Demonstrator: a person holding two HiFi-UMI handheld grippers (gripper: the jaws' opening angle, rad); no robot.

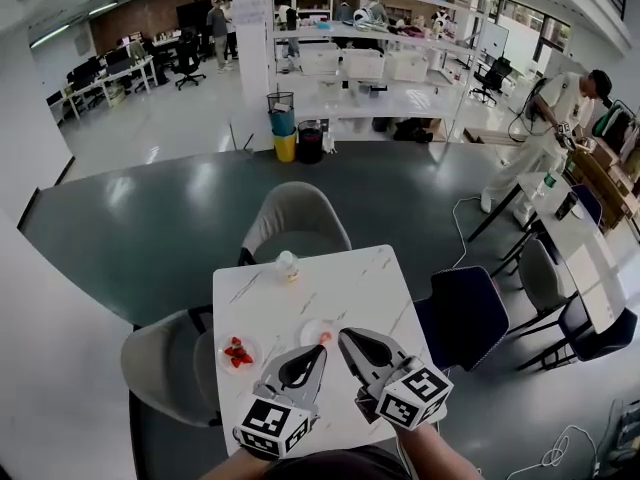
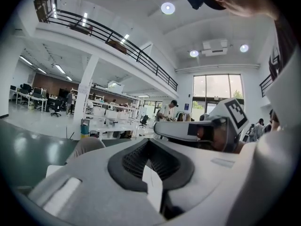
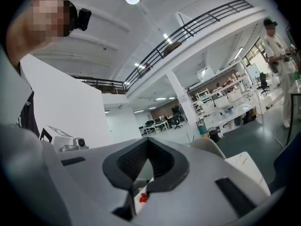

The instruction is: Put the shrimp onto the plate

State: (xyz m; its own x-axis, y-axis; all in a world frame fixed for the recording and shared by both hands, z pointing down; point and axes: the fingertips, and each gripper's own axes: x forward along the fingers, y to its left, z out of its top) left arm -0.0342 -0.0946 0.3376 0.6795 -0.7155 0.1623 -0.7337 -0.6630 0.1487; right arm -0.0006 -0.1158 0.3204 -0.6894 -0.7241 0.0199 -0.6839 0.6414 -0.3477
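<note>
1. Claw state. My left claw [image 1: 316, 353] has its jaws closed, tips meeting, with nothing between them; the left gripper view confirms this. My right claw [image 1: 346, 336] is likewise closed and empty. Both claws are held above the near edge of the white surface [image 1: 350, 278], side by side, tips pointing away from me.

2. Shrimp position. The shrimp [image 1: 237, 353] lie in a small white dish [image 1: 224, 360] on the left side of the surface, to the left of my left claw and apart from it. The plate [image 1: 312, 330] sits near the middle of the surface, just beyond both claw tips, and carries one small reddish piece [image 1: 325, 338].

3. Shrimp appearance. The shrimp are bright red, several pieces heaped together. In the right gripper view, red pieces [image 3: 143, 197] show below the closed jaws; I cannot tell which dish they lie in.

4. Other items. A small bottle [image 1: 288, 265] stands at the far edge.
</note>
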